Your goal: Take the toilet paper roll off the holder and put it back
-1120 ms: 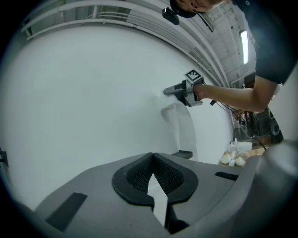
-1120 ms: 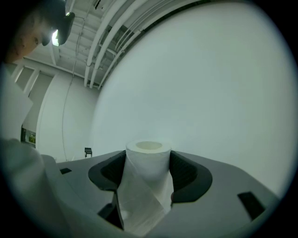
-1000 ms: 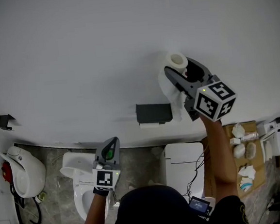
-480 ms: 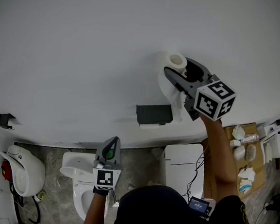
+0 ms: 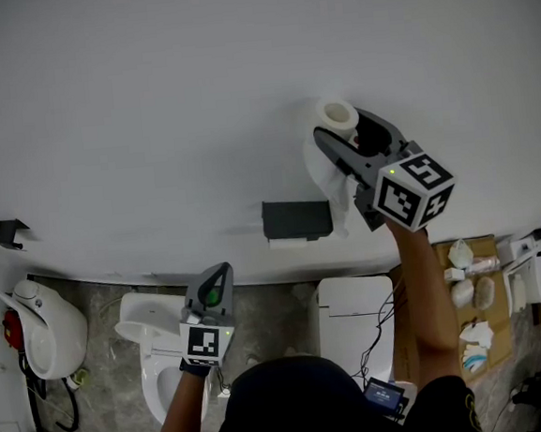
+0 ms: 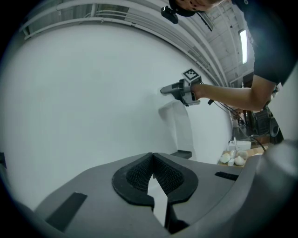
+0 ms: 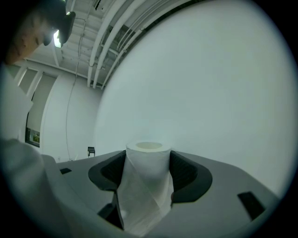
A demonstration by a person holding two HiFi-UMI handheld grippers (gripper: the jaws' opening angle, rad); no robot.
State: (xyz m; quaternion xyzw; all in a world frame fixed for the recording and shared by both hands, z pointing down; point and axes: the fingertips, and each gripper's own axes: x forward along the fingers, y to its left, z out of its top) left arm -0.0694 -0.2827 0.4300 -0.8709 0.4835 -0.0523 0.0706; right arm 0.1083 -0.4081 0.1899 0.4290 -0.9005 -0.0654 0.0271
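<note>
Right gripper [image 5: 346,130] pinches toilet paper roll [image 5: 339,114], off its holder [image 5: 296,218] at 7 o'clock (presumably for rehanging); left gripper [image 5: 214,283] pressed together, idle

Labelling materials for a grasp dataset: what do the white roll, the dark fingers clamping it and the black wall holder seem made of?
White toilet paper roll: soft matte tissue, a loose sheet hanging creased; pale cardboard-looking core. Dark fingers: matte, finely textured, probably rubber. Black box-shaped holder: smooth, plastic or painted metal, unclear.
</note>
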